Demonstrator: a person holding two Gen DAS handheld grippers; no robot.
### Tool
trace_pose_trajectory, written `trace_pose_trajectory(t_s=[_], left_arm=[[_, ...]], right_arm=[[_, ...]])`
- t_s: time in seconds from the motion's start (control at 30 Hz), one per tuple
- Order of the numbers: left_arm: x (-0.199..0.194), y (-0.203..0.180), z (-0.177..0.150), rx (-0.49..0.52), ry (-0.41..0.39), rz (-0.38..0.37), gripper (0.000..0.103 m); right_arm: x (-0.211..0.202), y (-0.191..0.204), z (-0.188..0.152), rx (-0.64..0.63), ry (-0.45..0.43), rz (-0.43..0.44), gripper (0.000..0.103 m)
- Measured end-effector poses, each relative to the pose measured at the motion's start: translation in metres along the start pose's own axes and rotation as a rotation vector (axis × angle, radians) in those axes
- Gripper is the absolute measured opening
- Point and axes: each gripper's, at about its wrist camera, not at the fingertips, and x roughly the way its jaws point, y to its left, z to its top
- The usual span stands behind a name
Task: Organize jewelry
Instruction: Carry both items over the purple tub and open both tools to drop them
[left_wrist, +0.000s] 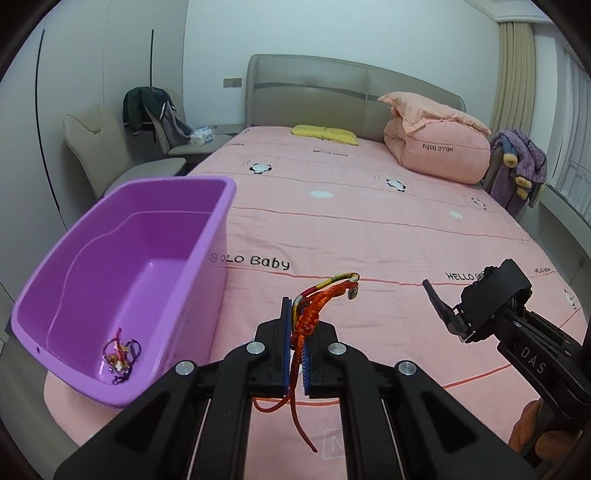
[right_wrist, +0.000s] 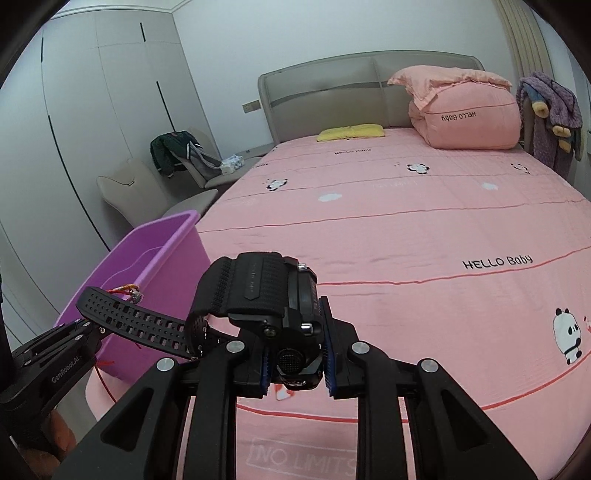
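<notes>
My left gripper (left_wrist: 297, 334) is shut on a red and multicoloured cord bracelet (left_wrist: 317, 301), held above the pink bed just right of the purple bin (left_wrist: 207, 236). Its loose red ends hang below the jaws. The bin holds a small tangle of bracelets (left_wrist: 120, 356) at its near corner. My right gripper (right_wrist: 295, 350) is shut on a black digital watch (right_wrist: 273, 295), whose perforated strap (right_wrist: 133, 317) sticks out to the left. The watch also shows in the left wrist view (left_wrist: 480, 306), to the right of the bracelet. The bin shows at the left in the right wrist view (right_wrist: 162, 254).
The pink bedspread (right_wrist: 406, 240) stretches ahead. A folded pink duvet (left_wrist: 436, 147) and a yellow pillow (left_wrist: 325, 134) lie near the headboard. Beige chairs with a dark jacket (left_wrist: 147, 107) stand left of the bed. A purple garment (left_wrist: 517, 166) hangs at the right.
</notes>
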Motion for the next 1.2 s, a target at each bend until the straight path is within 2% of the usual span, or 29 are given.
trace_pose_trajectory(t_s=[0.33,0.7,0.9,1.2], left_arm=[[-0.024,0.083,0.025,-0.04,-0.079,0.105,0.005],[-0.02,0.176,0.024,-0.12,-0.063,0.224,0.005],[-0.01,0.208,0.022,-0.148,-0.032,0.251,0.005],[0.006,0.226,0.011,-0.189,0.025,0.249,0.005]], right_arm=[[0.023,0.093,0.028,-0.088,-0.019,0.121,0.021],[0.07,0.195,0.044,-0.187,0.02,0.215,0.021],[0.102,0.231,0.042,-0.219,0.074,0.22,0.021],[0.14,0.258,0.036,-0.258,0.16,0.176,0.021]])
